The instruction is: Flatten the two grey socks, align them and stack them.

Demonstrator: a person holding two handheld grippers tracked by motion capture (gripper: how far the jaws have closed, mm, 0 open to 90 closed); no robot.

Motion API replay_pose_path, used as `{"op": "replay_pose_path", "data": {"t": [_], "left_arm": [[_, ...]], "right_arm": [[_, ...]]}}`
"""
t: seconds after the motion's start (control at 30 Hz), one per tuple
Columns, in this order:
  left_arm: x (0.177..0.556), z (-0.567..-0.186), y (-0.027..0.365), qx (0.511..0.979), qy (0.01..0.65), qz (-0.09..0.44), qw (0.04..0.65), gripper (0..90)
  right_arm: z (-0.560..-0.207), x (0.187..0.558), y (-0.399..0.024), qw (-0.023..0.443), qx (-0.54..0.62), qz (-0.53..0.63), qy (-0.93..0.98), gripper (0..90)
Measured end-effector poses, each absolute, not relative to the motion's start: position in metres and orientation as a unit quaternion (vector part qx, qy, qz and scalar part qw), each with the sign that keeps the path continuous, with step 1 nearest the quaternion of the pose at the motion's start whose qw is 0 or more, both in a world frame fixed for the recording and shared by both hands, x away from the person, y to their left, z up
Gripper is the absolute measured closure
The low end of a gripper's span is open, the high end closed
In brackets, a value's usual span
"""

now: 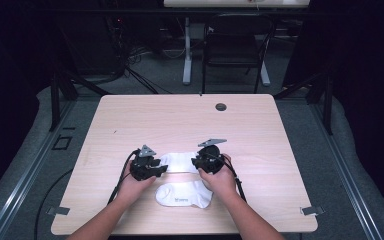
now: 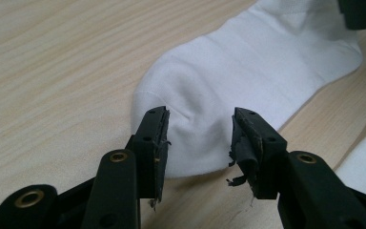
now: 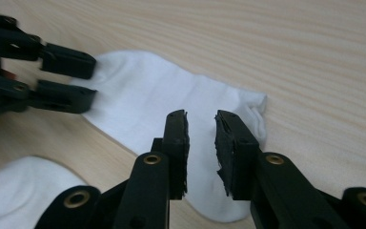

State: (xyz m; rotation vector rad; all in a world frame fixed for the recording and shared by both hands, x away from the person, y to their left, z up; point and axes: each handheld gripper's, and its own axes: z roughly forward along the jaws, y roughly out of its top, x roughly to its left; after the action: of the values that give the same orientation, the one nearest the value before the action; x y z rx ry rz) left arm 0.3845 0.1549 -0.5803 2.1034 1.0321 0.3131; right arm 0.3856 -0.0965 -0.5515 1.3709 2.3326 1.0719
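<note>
Two white socks on the bench [image 1: 130,115]. Far sock [image 1: 180,162] lies flat between both tongs: left tongs [image 2: 199,138] open at its toe, right tongs [image 3: 201,143] parted over its cuff, pads clear. Near sock [image 1: 184,194], just behind the tongs, partly hidden by right hand [image 1: 221,180].

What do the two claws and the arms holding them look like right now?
Both the left claw and right claw are black, each topped by a grey three-cornered plate, with brass-coloured rivets and frayed black pads. Black cables trail back. The forearms are bare, no sleeves.
</note>
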Motion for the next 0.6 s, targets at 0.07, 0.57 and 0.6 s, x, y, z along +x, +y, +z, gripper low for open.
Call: {"op": "replay_pose_path", "data": {"t": [0.07, 0.57, 0.6], "left_arm": [[0.384, -0.581, 0.155, 0.823, 0.403, 0.126, 0.381, 56.6], [0.38, -0.581, 0.156, 0.822, 0.402, 0.124, 0.383, 56.8], [0.378, -0.581, 0.156, 0.824, 0.4, 0.122, 0.382, 56.8]], "right_arm": [[-0.555, 0.388, -0.097, 0.114, 0.473, 0.361, 0.796, 74.2], [-0.574, 0.396, -0.115, 0.125, 0.501, 0.344, 0.784, 77.8], [-0.575, 0.395, -0.117, 0.132, 0.495, 0.342, 0.788, 79.6]]}}
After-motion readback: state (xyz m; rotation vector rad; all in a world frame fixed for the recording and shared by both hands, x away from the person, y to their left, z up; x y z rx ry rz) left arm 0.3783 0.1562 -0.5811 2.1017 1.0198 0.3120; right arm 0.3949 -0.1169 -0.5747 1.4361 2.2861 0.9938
